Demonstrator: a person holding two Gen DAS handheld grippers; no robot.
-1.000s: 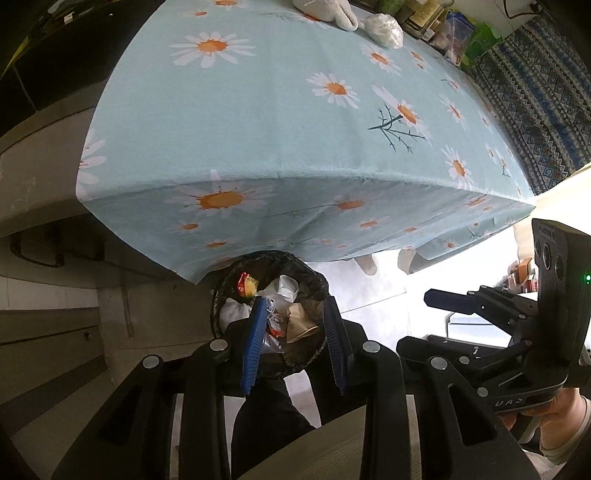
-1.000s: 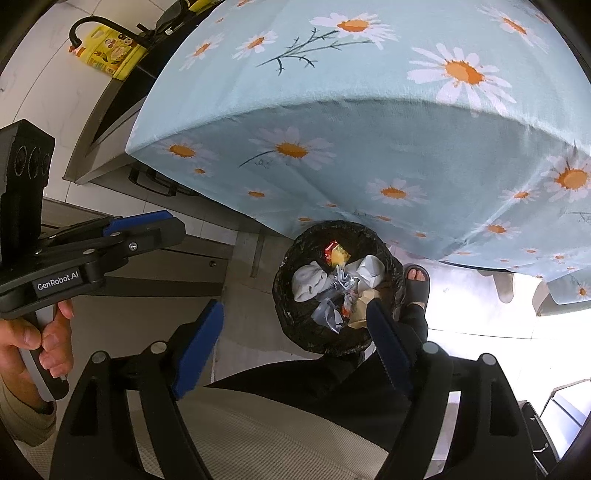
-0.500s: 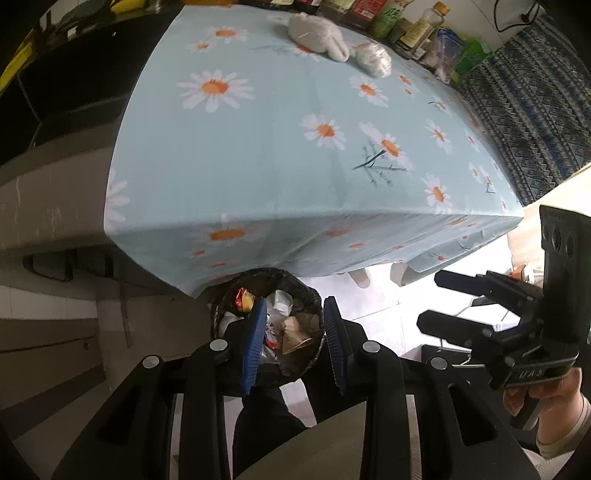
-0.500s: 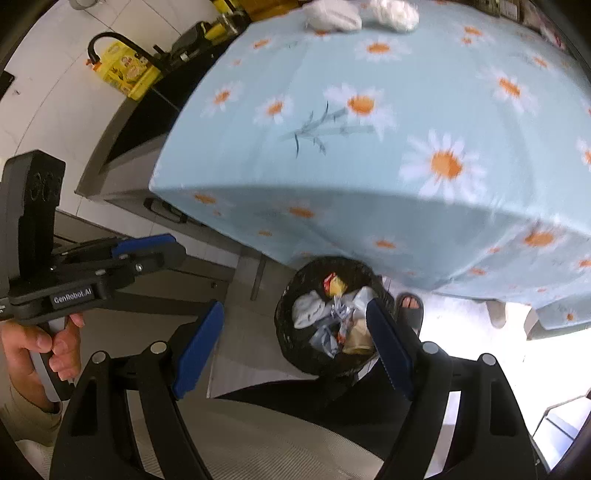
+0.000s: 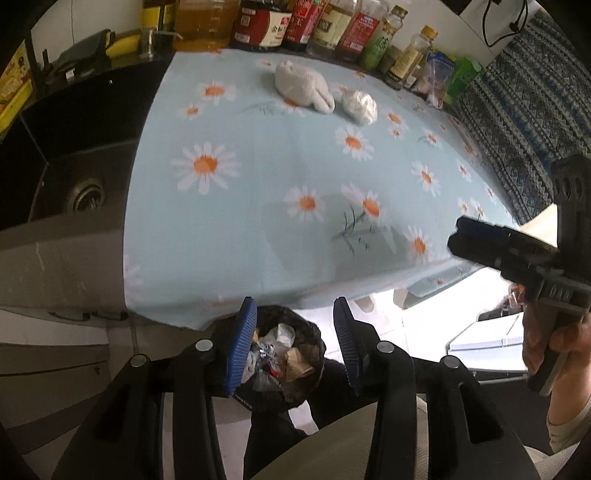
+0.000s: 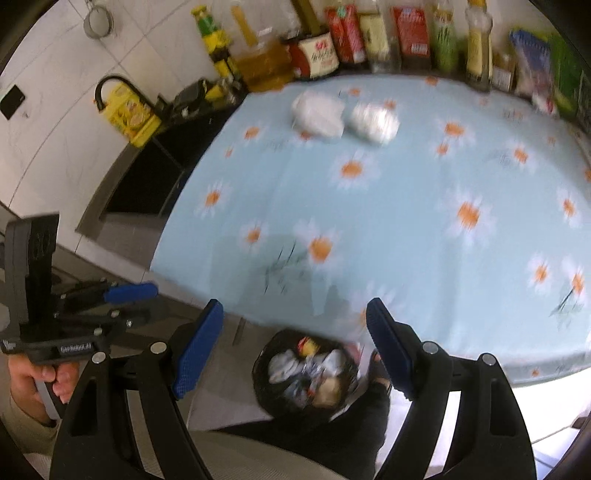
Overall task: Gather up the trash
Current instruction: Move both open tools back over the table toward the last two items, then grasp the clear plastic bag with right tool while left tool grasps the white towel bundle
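Both claws are empty: left claw (image 5: pixel 295 341) part open, right claw (image 6: pixel 295 350) wide. Two white wads (image 5: pixel 304 86) (image 5: pixel 360 107) lie touching at the worktop's (image 5: pixel 258 229) far side, well apart from the bin (image 5: pixel 284 363). Reach over, pinch one wad centrally, squeeze gently.

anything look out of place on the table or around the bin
Two crumpled white wads lie loose on the daisy tablecloth near the bottles, uncollected. The trash bin on the floor stands upright and nearly full; no spill is visible.
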